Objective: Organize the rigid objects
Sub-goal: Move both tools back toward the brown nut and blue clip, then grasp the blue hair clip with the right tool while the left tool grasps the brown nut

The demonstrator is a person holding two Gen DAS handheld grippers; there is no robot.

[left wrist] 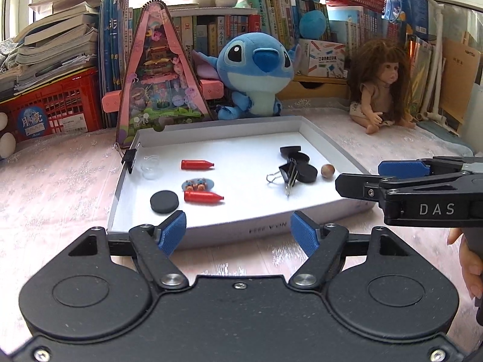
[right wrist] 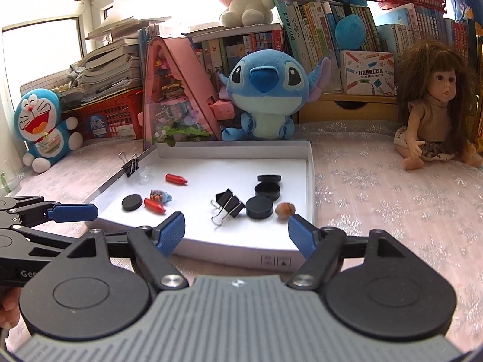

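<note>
In the white tray [left wrist: 126,181] we see, from left to right: a black disc [left wrist: 164,201] at 8 o'clock, two red caps [left wrist: 197,164] near it, a binder clip [left wrist: 286,175] and a nut [left wrist: 327,170] at 3 o'clock. Our left claw [left wrist: 238,230] and right claw [right wrist: 237,230] — both wide open, holding nothing — hang just before the tray's near wall.

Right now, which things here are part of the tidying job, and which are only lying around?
Part of the job:
white tray
two red bullet-shaped pieces
black discs
loose binder clip
nut
clear cup
cartoon charm

Lying around:
blue plush
doll
pink triangular case
books
red crate
</note>
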